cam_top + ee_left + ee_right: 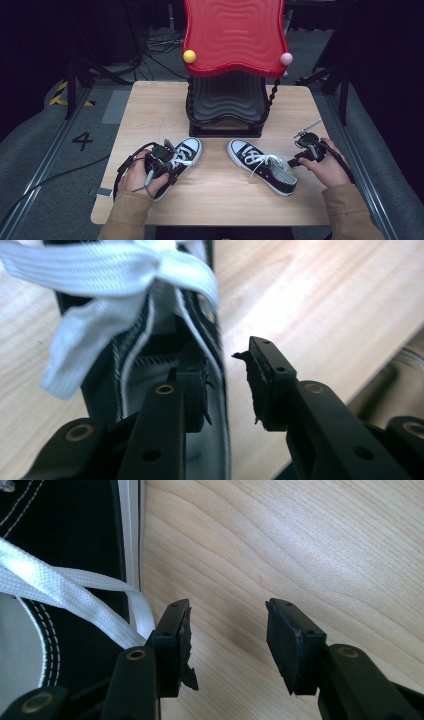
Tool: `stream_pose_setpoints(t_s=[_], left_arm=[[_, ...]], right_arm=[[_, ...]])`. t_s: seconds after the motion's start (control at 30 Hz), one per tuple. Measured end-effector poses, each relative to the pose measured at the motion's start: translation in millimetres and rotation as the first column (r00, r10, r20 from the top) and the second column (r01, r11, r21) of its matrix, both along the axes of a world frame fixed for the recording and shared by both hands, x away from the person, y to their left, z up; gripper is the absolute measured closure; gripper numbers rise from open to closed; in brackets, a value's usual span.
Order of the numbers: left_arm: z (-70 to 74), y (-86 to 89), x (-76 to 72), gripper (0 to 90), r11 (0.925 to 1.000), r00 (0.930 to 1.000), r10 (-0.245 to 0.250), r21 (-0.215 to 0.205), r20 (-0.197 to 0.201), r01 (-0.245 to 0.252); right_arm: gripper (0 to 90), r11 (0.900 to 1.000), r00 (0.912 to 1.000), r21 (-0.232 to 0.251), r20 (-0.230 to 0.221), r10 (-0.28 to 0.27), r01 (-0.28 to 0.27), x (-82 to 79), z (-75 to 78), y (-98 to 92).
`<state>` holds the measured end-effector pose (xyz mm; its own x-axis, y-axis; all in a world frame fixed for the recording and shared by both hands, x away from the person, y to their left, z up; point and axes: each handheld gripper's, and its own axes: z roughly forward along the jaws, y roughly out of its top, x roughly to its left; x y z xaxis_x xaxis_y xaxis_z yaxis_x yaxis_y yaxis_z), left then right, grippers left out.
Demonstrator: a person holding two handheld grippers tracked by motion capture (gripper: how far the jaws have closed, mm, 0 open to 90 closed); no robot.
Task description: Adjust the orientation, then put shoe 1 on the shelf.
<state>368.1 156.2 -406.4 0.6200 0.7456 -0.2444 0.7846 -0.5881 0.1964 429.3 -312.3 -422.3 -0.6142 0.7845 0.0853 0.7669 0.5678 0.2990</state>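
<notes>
The high view looks forward and down from the person's near side onto the whole light wooden table (215,197). Each gripper view sits close, low over the tabletop: the left one faces the left black-and-white canvas sneaker (165,340), the right one the right black-and-white canvas sneaker (65,545), both also shown from above.

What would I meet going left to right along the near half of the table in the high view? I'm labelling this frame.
Left claw over the left sneaker → right sneaker → right claw, open beside that shoe's heel.
</notes>
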Motion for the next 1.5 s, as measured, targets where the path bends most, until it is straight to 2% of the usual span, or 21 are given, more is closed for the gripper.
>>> stream_pose_setpoints(t_s=[0.07,0.17,0.3,0.5,0.6,0.63,0.9,1.07,1.2,1.4,1.5], left_arm=[[-3.2,-1.7,-0.3,71.5,0.9999,0.9996,0.014,-0.008,0.025,-0.013],[-9.6,-1.2,0.9,72.8,0.998,0.9977,0.045,-0.047,0.05,-0.043],[-19.4,-2.1,4.7,76.5,0.995,0.9972,0.064,-0.079,0.04,-0.061],[-21.7,-6.4,4.9,78.6,0.9951,0.9937,0.07,-0.076,0.088,-0.064],[-25.3,-4.8,6.0,80.2,0.992,0.9897,0.088,-0.1,0.113,-0.077],[-28.2,-2.6,7.3,79.5,0.9868,0.9884,0.11,-0.13,0.104,-0.096],[-29.6,-10.3,7.8,74.4,0.9937,0.9881,0.099,-0.065,0.118,-0.092],[-29.6,-10.0,9.0,74.8,0.9923,0.9882,0.11,-0.07,0.107,-0.103],[-28.1,-10.1,8.8,79.0,0.9921,0.9877,0.112,-0.068,0.109,-0.105],[-19.3,-17.7,6.7,84.6,0.9964,0.986,0.083,0.002,0.145,-0.084],[-13.7,-19.7,6.6,85.7,0.9948,0.9832,0.102,-0.007,0.152,-0.102]], right_arm=[[52.9,1.0,1.0,0.0,-0.002,0.001,-0.001,-0.1,-0.4,0.2],[52.6,1.0,1.0,0.001,-0.003,-0.004,0.004,-0.3,-1.3,-0.4],[52.1,1.0,0.9999,0.0,-0.01,-0.006,0.006,-0.7,-2.3,-1.7],[51.7,1.0,0.9999,-0.003,-0.011,-0.006,0.006,-1.1,-3.7,-2.2],[51.7,1.0,0.9999,-0.005,-0.015,-0.008,0.008,-1.2,-4.3,-1.6],[51.7,1.0,0.9998,-0.005,-0.016,-0.008,0.008,-1.3,-4.3,-1.3],[52.2,1.0,0.9998,-0.006,-0.019,-0.003,0.002,-2.5,-4.4,0.9],[52.3,1.0,0.9996,-0.008,-0.026,-0.007,0.007,-4.2,-6.3,-1.9],[52.4,1.0,0.9995,-0.009,-0.026,-0.018,0.018,-6.6,-5.6,-5.5],[52.4,1.0,0.9994,-0.011,-0.027,-0.02,0.02,-7.4,-7.4,-7.1],[52.3,1.0,0.9994,-0.012,-0.029,-0.018,0.017,-7.6,-8.4,-6.8]])
